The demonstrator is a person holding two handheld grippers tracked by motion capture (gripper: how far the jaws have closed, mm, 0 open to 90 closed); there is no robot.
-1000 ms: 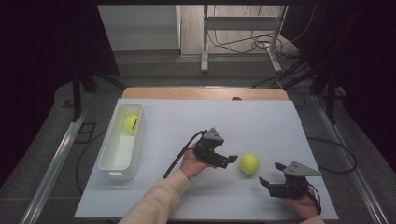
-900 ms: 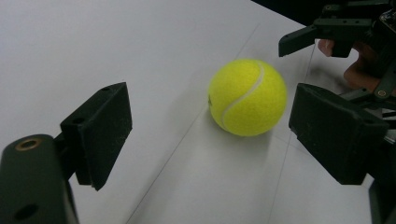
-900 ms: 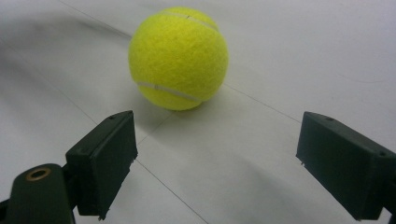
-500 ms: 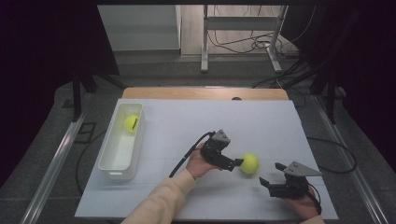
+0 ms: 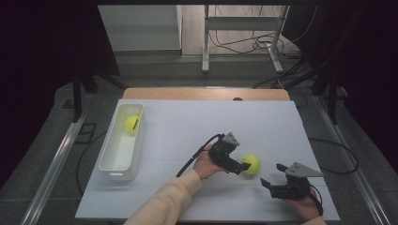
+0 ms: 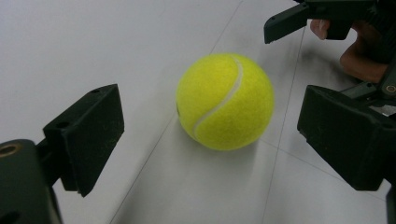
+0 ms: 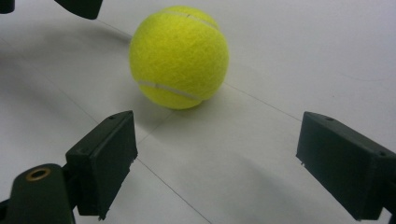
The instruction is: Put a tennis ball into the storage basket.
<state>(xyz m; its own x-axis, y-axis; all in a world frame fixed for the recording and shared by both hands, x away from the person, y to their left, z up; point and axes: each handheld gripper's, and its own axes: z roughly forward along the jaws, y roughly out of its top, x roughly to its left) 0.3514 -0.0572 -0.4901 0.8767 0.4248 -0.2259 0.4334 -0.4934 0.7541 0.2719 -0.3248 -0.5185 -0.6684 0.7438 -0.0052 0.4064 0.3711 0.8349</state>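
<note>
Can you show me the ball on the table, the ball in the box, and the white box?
table ball (image 5: 251, 164), high view, its middle
box ball (image 5: 132, 123), high view, its middle
white box (image 5: 114, 170), high view, its near rim

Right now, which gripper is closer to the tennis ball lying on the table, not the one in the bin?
Left. The left gripper is open right beside the tennis ball, not touching. The right gripper is open, farther off toward the person.

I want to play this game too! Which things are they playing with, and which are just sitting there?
In the game:
- tennis ball on the table, sitting between the open jaws of the left gripper
- white tray, probably, with another tennis ball in it
- right gripper, open, waiting nearby

Just sitting there:
- cables on the floor
- metal stand
</note>
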